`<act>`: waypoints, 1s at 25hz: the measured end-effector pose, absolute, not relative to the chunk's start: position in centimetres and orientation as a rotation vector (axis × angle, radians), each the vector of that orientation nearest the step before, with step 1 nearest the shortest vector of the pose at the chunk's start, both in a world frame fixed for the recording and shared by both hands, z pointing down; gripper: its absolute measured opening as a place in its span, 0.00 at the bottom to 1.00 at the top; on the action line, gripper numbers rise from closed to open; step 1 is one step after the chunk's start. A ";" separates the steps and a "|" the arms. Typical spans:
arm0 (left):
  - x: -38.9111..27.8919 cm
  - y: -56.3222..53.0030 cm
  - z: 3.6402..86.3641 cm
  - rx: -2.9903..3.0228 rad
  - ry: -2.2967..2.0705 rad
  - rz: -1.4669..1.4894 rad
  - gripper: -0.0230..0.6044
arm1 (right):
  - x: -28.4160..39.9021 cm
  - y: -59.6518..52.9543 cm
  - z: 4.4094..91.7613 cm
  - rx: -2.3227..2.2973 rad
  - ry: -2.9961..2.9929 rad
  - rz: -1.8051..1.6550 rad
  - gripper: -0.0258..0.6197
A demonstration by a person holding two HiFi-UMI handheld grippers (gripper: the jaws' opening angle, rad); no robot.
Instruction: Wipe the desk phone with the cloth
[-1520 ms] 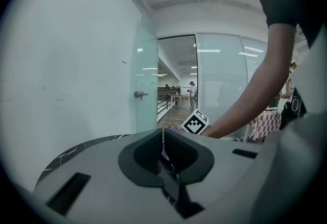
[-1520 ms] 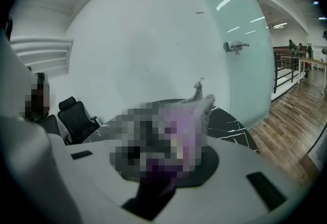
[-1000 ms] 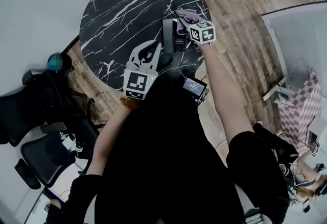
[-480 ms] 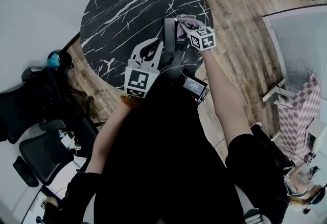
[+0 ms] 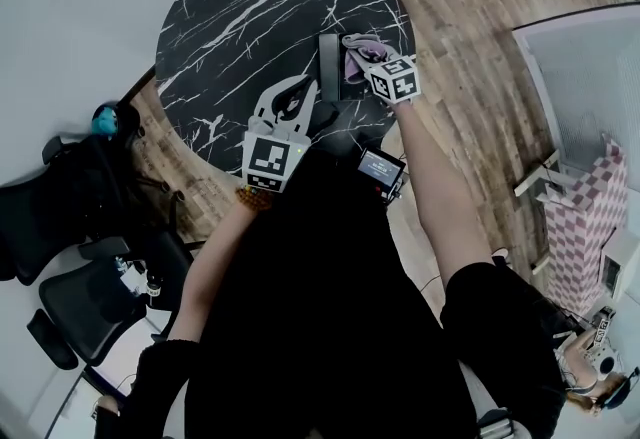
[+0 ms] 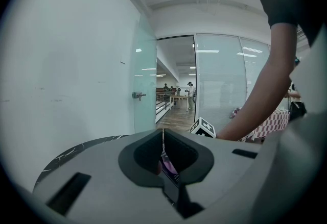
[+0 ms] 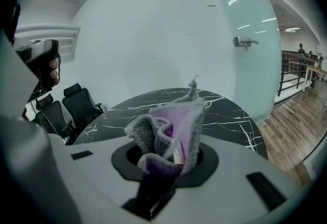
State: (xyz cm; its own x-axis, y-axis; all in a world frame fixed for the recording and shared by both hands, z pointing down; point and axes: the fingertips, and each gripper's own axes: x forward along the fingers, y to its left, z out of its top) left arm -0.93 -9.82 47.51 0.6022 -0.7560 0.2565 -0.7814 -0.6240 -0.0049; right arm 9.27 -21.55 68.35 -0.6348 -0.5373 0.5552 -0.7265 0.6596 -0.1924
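Snugly within right claw (image 7: 171, 160): cloth (image 7: 176, 118)

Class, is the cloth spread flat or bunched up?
Bunched up: the cloth rises in crumpled folds, pinched by the right gripper.

Round black marble table (image 5: 250, 17) on wood floor (image 5: 470, 17); phone (image 5: 329, 67) near its right edge; right gripper (image 5: 362, 53) presses cloth (image 5: 355, 60) on it; left gripper (image 5: 296, 95) just beside; chairs (image 5: 60, 217) at left.
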 end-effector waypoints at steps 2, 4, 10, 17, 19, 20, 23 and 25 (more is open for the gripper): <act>-0.9 -9.8 47.5 2.716 -1.308 0.360 0.07 | 9.3 -21.4 68.4 0.981 -2.420 0.563 0.19; -1.0 -9.8 47.5 2.716 -1.310 0.360 0.07 | 9.2 -21.3 68.6 0.975 -2.419 0.567 0.19; -0.8 -9.7 47.6 2.718 -1.307 0.358 0.07 | 9.2 -20.8 68.9 0.957 -2.410 0.564 0.19; -0.6 -9.4 47.5 2.724 -1.304 0.359 0.07 | 9.3 -20.2 69.2 0.941 -2.402 0.579 0.19; -0.6 -9.4 47.5 2.725 -1.304 0.361 0.07 | 9.2 -20.1 69.4 0.932 -2.399 0.583 0.19; -0.5 -9.5 47.5 2.725 -1.302 0.361 0.07 | 9.2 -20.1 69.4 0.928 -2.397 0.587 0.19; -0.3 -9.5 47.5 2.728 -1.295 0.358 0.07 | 9.2 -19.9 69.6 0.924 -2.392 0.599 0.19; -0.3 -9.4 47.5 2.730 -1.293 0.357 0.07 | 9.2 -19.6 69.7 0.921 -2.390 0.604 0.19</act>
State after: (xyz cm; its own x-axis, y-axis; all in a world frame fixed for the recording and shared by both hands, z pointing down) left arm -0.25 -9.39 47.50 0.6118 -0.7496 0.2525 -0.7730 -0.6343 -0.0100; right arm 9.19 -19.62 69.69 -0.6431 -0.4833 0.5940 -0.7074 0.6720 -0.2192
